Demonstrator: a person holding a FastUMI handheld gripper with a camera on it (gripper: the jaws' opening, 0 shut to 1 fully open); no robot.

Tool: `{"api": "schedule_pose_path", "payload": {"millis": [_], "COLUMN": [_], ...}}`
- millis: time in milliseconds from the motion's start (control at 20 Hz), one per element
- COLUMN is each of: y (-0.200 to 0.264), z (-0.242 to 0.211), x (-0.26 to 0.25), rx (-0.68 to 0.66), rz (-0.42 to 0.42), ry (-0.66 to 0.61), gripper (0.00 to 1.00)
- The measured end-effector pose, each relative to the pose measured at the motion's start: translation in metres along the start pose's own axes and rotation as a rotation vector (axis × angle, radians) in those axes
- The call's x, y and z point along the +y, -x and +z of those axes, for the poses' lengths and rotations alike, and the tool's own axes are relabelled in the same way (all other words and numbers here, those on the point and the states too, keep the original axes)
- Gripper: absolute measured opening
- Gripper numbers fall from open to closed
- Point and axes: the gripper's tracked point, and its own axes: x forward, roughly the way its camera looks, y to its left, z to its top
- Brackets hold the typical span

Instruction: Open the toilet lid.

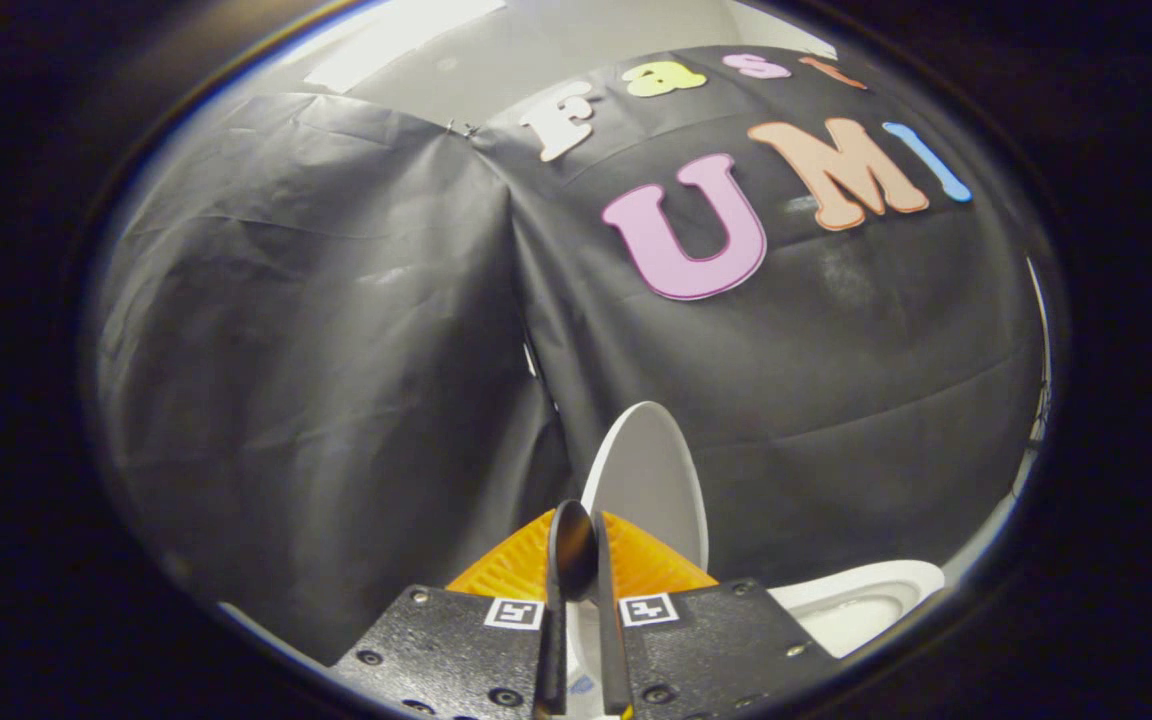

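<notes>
In your gripper view, your gripper (581, 540) has its fingers drawn close together, clamped on the edge of the white toilet lid (651, 480), which stands raised upright just beyond them, with the toilet bowl (861, 600) low beside it.

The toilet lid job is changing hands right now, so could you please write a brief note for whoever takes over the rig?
Gripper: fingers nearly closed on the edge of the toilet lid; whether both press on it cannot be told.
Lid: raised, standing nearly upright between and just beyond the fingers, in front of the black cloth wall.
Toilet bowl: its white rim is uncovered, beside the fingers.
Done: lid lifted off the bowl.
Left: probably settle the lid so it stays up, release, and back away.
</notes>
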Motion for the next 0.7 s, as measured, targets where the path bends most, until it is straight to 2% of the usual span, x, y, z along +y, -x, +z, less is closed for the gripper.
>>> {"api": "schedule_pose_path", "payload": {"millis": [700], "y": [-0.051], "z": [-0.023], "x": [0.072], "rx": [0.099], "rz": [0.127], "ry": [0.119], "gripper": [0.16]}}
